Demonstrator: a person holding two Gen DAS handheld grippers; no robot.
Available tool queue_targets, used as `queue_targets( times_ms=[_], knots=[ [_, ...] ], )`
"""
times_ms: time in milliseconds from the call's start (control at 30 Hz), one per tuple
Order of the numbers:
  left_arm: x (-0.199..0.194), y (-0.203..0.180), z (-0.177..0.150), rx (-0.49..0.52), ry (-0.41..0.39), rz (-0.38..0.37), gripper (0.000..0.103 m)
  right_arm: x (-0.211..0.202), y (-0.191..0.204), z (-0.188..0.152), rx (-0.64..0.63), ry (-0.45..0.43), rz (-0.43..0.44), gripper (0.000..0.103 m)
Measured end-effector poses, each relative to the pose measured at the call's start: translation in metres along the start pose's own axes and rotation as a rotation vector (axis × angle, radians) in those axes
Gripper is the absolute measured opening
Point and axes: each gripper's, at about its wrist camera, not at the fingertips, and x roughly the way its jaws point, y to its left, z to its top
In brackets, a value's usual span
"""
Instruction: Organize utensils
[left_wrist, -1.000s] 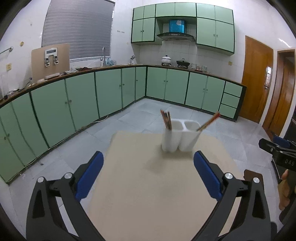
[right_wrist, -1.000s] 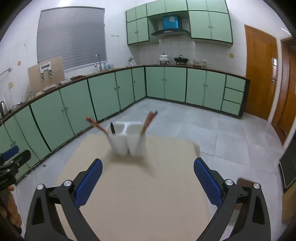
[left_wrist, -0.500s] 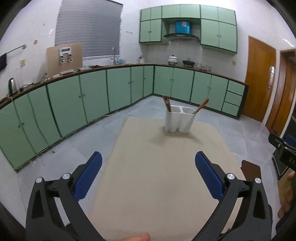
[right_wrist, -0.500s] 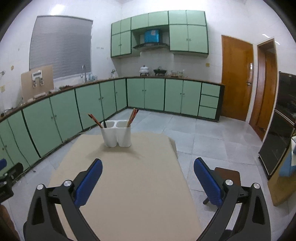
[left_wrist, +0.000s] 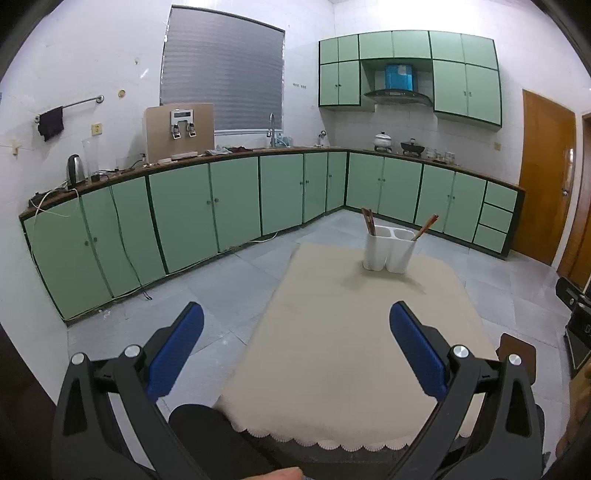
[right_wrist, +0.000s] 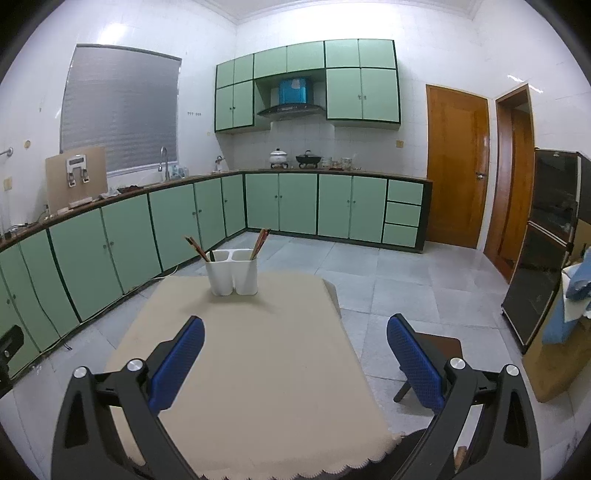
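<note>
A white two-compartment utensil holder (left_wrist: 388, 251) stands upright at the far end of a table with a beige cloth (left_wrist: 354, 343); it also shows in the right wrist view (right_wrist: 232, 272). Brown chopsticks (left_wrist: 368, 220) lean in its left compartment and more chopsticks (left_wrist: 424, 227) in its right one. In the right wrist view chopsticks (right_wrist: 196, 248) lean left and others (right_wrist: 259, 239) lean right. My left gripper (left_wrist: 295, 349) is open and empty, near the table's near edge. My right gripper (right_wrist: 295, 354) is open and empty, above the near part of the cloth (right_wrist: 251, 362).
Green cabinets (left_wrist: 221, 206) line the left and back walls under a cluttered counter. Grey tiled floor surrounds the table. A brown stool (right_wrist: 439, 347) stands to the table's right, with a dark oven unit (right_wrist: 546, 243) beyond. Wooden doors (right_wrist: 456, 170) are at the back right.
Both grippers have drawn back and risen from the holder, which now looks smaller and farther. The table's near scalloped edge has come into view. Both stay open.
</note>
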Motion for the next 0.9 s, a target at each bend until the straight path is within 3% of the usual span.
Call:
queue_targets(
  times_ms=[400, 900],
  knots=[
    [-0.046, 0.007, 0.003, -0.027, -0.071, 0.047, 0.098, -0.052, -0.015, -0.001, 0.013, -0.111, -0.031, 0.097],
    [-0.064, 0.007, 0.003, -0.039, -0.11, 0.098, 0.098, -0.053, -0.015, -0.005, 0.02, -0.107, -0.017, 0.097]
  ],
)
